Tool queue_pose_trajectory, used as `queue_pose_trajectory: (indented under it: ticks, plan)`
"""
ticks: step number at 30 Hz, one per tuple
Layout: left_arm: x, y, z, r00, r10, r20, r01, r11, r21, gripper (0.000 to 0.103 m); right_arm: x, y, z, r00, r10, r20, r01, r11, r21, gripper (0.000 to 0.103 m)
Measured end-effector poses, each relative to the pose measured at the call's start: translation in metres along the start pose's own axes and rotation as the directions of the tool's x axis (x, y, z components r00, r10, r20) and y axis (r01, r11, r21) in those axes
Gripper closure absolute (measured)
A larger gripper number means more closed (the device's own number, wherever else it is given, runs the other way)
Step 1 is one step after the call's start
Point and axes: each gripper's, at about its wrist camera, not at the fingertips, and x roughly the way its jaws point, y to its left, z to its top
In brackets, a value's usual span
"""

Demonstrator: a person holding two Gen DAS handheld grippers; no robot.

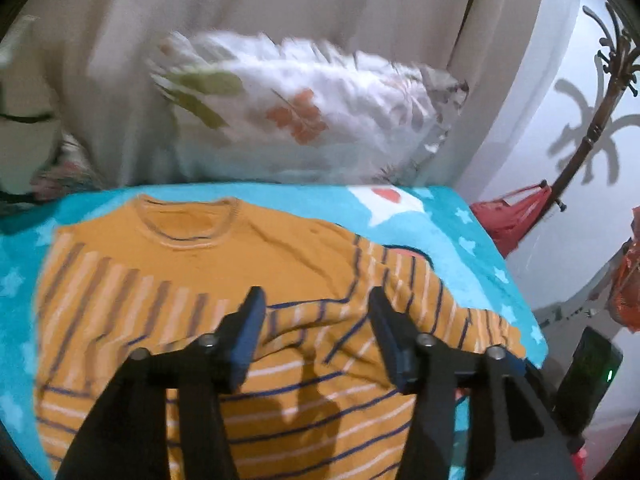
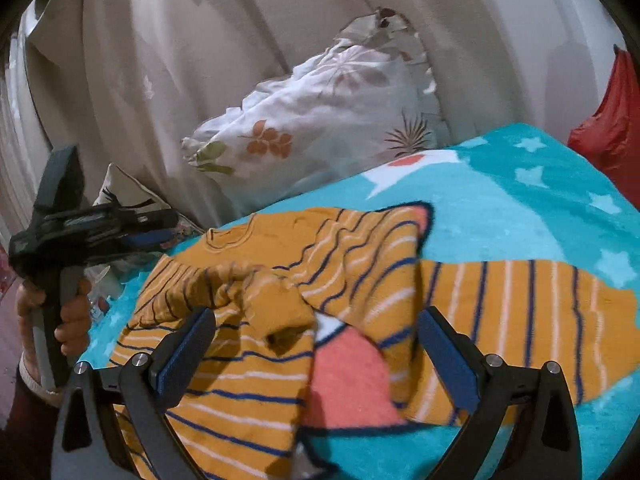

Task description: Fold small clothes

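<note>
- The left gripper (image 1: 316, 300) is hanging over the lower middle of the orange striped sweater (image 1: 224, 280), its two blue-padded fingers (image 1: 250, 332) standing wide apart with nothing between them.
- The right gripper (image 2: 316, 328) is also spread wide and gripping nothing, its pads (image 2: 188, 348) sitting above the sweater's (image 2: 248, 360) body and a sleeve.
- In the right wrist view, the left gripper (image 2: 60, 236) is showing at the far left edge, gripped by the person's hand (image 2: 68, 320), off the side of the bed.
- The sweater is lying on a turquoise blanket (image 1: 460, 220) printed with white stars, neckline toward the pillow and hem toward the cameras.
- One sleeve (image 2: 520, 292) is stretching flat out to the right across the blanket (image 2: 540, 184), while the other sleeve (image 2: 276, 300) is lying bunched and folded across the chest, its cuff opening facing up.
- A pink patch of the blanket's print (image 2: 352, 380) is showing between the sweater's body and the outstretched sleeve.
- A white pillow with a leaf print (image 1: 296, 108) is leaning against a beige curtain (image 1: 240, 0) just beyond the blanket's far edge.
- A red bag (image 1: 508, 216) is hanging off a dark metal stand (image 1: 592, 128) to the right of the bed.
</note>
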Motion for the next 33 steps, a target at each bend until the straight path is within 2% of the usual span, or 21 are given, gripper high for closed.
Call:
queue_pose_trajectory:
  ticks: [3,5,8,12,13,15,16,17,18,19,20,22,25,26,27,28,29,30,31,32,33]
  plan:
    - [-0.048,0.020,-0.021,0.989,0.110,0.100,-0.108,0.994,-0.020,0.021,0.006,0.003,0.005,0.999,0.048,-0.020,-0.048,0.999,0.007,0.000]
    - [-0.082,0.038,-0.041,0.969,0.183,0.165,-0.174,0.983,-0.065,0.018,0.016,0.017,0.007,0.995,0.090,-0.044,-0.090,0.996,-0.003,0.000]
    - [-0.115,0.062,-0.065,0.951,0.235,0.203,-0.215,0.970,-0.117,0.015,0.040,0.048,0.011,0.988,0.121,-0.094,-0.128,0.989,-0.071,0.000]
    - [-0.147,0.090,-0.104,0.922,0.308,0.232,-0.272,0.946,-0.177,0.013,0.086,0.079,0.021,0.982,0.078,-0.171,-0.108,0.978,-0.176,0.000]
    - [-0.150,0.096,-0.114,0.917,0.326,0.230,-0.287,0.940,-0.187,0.013,0.109,0.089,0.021,0.972,0.027,-0.232,-0.085,0.966,-0.243,0.000]
    - [-0.153,0.105,-0.132,0.916,0.335,0.220,-0.293,0.934,-0.203,0.013,0.135,0.094,0.018,0.961,-0.061,-0.270,-0.027,0.949,-0.313,0.005]
    - [-0.153,0.111,-0.140,0.920,0.332,0.210,-0.287,0.933,-0.216,0.013,0.149,0.096,0.015,0.949,-0.099,-0.299,-0.010,0.940,-0.341,0.015]
    - [-0.152,0.116,-0.147,0.925,0.326,0.197,-0.279,0.932,-0.231,0.013,0.163,0.096,0.010,0.929,-0.118,-0.351,-0.015,0.935,-0.354,0.063]
    - [-0.150,0.119,-0.150,0.929,0.320,0.186,-0.273,0.931,-0.242,0.013,0.171,0.096,0.009,0.912,-0.125,-0.391,-0.022,0.936,-0.351,0.086]
    - [-0.147,0.123,-0.153,0.934,0.313,0.172,-0.265,0.930,-0.254,0.013,0.177,0.099,0.014,0.888,-0.123,-0.444,-0.040,0.940,-0.340,0.086]
    - [-0.147,0.129,-0.156,0.937,0.308,0.164,-0.259,0.929,-0.266,0.013,0.173,0.106,0.022,0.893,-0.115,-0.436,-0.052,0.934,-0.353,0.087]
    - [-0.147,0.138,-0.161,0.938,0.308,0.162,-0.253,0.923,-0.291,0.013,0.149,0.128,0.056,0.933,-0.035,-0.359,-0.110,0.920,-0.375,0.087]
    - [-0.150,0.146,-0.170,0.932,0.320,0.170,-0.254,0.912,-0.322,0.013,0.111,0.143,0.103,0.966,0.078,-0.247,-0.163,0.923,-0.348,0.087]
    - [-0.152,0.149,-0.175,0.930,0.322,0.177,-0.251,0.909,-0.334,0.013,0.105,0.144,0.111,0.973,0.077,-0.217,-0.151,0.925,-0.350,0.078]
    - [-0.154,0.151,-0.178,0.929,0.324,0.180,-0.250,0.906,-0.342,0.013,0.102,0.140,0.117,0.983,0.040,-0.181,-0.104,0.928,-0.358,0.048]
    - [-0.156,0.155,-0.184,0.927,0.328,0.182,-0.251,0.902,-0.352,0.013,0.103,0.138,0.117,0.986,-0.005,-0.165,-0.057,0.928,-0.368,0.028]
    - [-0.158,0.159,-0.190,0.926,0.331,0.182,-0.250,0.898,-0.362,0.013,0.110,0.126,0.116,0.982,-0.118,-0.146,0.054,0.922,-0.384,0.008]
    - [-0.159,0.164,-0.193,0.926,0.332,0.181,-0.249,0.895,-0.371,0.013,0.116,0.116,0.113,0.968,-0.216,-0.130,0.150,0.907,-0.393,0.009]
    - [-0.161,0.170,-0.199,0.926,0.333,0.177,-0.247,0.890,-0.383,0.013,0.125,0.099,0.108,0.925,-0.358,-0.125,0.285,0.873,-0.395,0.009]
    - [-0.161,0.175,-0.203,0.927,0.334,0.173,-0.246,0.886,-0.394,0.013,0.130,0.090,0.107,0.904,-0.406,-0.135,0.330,0.863,-0.383,0.012]
    - [-0.162,0.181,-0.207,0.926,0.339,0.169,-0.248,0.880,-0.404,0.013,0.130,0.081,0.105,0.897,-0.417,-0.148,0.346,0.870,-0.352,0.012]
